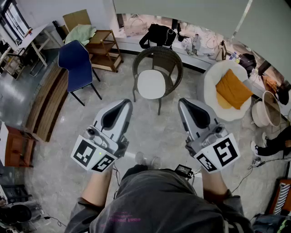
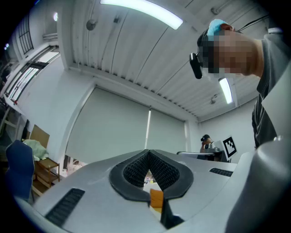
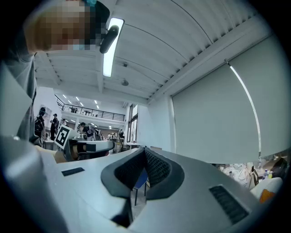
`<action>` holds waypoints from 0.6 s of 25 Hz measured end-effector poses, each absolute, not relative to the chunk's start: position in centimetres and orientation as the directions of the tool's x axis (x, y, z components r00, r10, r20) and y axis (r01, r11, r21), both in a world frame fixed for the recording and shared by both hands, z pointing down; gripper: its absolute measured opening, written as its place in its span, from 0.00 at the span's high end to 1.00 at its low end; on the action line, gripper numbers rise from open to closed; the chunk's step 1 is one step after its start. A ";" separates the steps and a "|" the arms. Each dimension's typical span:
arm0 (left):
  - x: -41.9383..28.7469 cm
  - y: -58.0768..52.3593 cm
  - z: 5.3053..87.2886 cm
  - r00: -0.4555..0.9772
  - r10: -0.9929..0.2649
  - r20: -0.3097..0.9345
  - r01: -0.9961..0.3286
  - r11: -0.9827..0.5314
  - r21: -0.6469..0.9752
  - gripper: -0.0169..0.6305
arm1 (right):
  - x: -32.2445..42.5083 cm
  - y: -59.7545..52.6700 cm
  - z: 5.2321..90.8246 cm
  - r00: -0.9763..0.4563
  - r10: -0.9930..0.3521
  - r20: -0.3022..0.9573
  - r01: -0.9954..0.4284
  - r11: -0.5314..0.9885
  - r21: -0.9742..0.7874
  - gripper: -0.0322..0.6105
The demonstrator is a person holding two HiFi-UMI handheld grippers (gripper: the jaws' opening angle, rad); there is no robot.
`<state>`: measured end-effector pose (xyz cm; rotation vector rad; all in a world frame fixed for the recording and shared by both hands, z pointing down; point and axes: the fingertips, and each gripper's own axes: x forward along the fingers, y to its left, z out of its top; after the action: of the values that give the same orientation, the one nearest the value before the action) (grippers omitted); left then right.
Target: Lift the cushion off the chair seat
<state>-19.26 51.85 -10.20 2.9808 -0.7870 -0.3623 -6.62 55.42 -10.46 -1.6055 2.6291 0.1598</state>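
A pale grey marbled stone floor (image 1: pixel 168 129) fills the room, glossy and scattered with furniture. Along the far side runs a wide pale roller blind (image 1: pixel 182 10) above a low ledge crowded with bags and clutter. At the left lies a long slatted wooden bench (image 1: pixel 45 102), with a blue moulded chair on black legs (image 1: pixel 75 63) and a wooden shelf trolley (image 1: pixel 103 48) farther back. At the right sits a round white bowl chair (image 1: pixel 216 86) holding an orange square cushion (image 1: pixel 233 88).

Straight ahead, in the middle, stands the dark woven wicker chair with a curved back (image 1: pixel 158 57). The round white seat cushion (image 1: pixel 151 84) lies flat on its seat, untouched.

The left gripper (image 1: pixel 126 104) and right gripper (image 1: pixel 183 103) are held side by side near the person, well short of the wicker chair. Each has its jaws pressed together with nothing between them.
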 end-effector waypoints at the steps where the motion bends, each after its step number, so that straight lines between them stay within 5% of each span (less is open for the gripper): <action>1: -19.2 51.9 -10.2 0.845 -0.491 -0.214 -0.482 -0.871 0.094 0.95 | -6.6 55.4 -10.4 -0.457 -0.884 -0.102 -0.889 0.453 0.058 0.93; 15: -17.9 51.3 -10.0 0.841 -0.499 -0.209 -0.492 -0.866 0.090 0.95 | -4.9 54.7 -9.7 -0.449 -0.889 -0.095 -0.894 0.447 0.040 0.93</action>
<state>-17.92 51.31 -9.96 2.9827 -0.8032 -0.3521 -4.92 54.71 -9.72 -1.6162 2.6205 0.1295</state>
